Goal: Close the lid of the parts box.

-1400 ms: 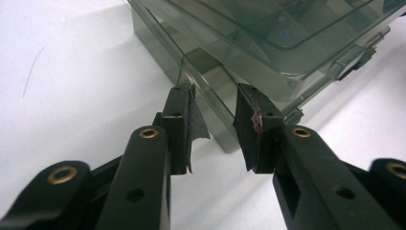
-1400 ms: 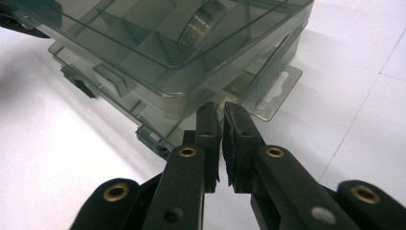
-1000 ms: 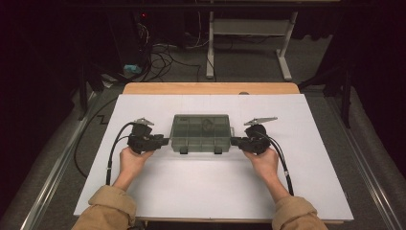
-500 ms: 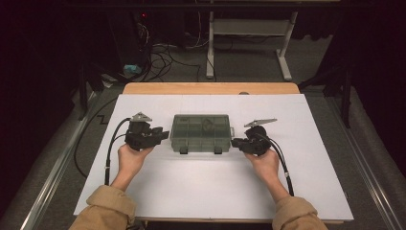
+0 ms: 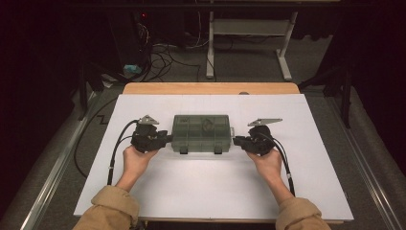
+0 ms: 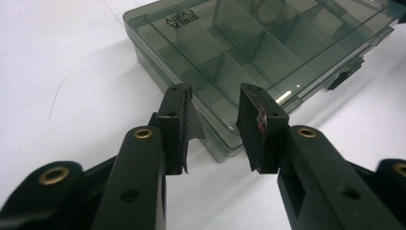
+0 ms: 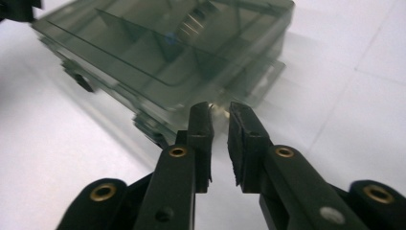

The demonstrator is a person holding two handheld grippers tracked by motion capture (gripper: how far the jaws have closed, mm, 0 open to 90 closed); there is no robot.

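Observation:
A smoky see-through compartment box [image 5: 201, 133] lies shut in the middle of the white tabletop [image 5: 201, 191]. My left gripper [image 5: 167, 139] is at its left end. In the left gripper view the box [image 6: 268, 43] has its near corner between the fingertips of that gripper [image 6: 214, 93]. The jaws have just been closing a little, and a gap remains on both sides of the corner. My right gripper [image 5: 237, 140] is at the right end of the box [image 7: 167, 48]. Its jaws [image 7: 219, 109] stand a narrow gap apart, tips at the small end tab.
Two dark latches [image 5: 184, 149] sit on the box's front side. A wooden strip [image 5: 210, 88] borders the table at the back. Beyond it are floor cables [image 5: 158, 52] and a white stand [image 5: 249, 28]. Bare white surface lies in front of and beside the box.

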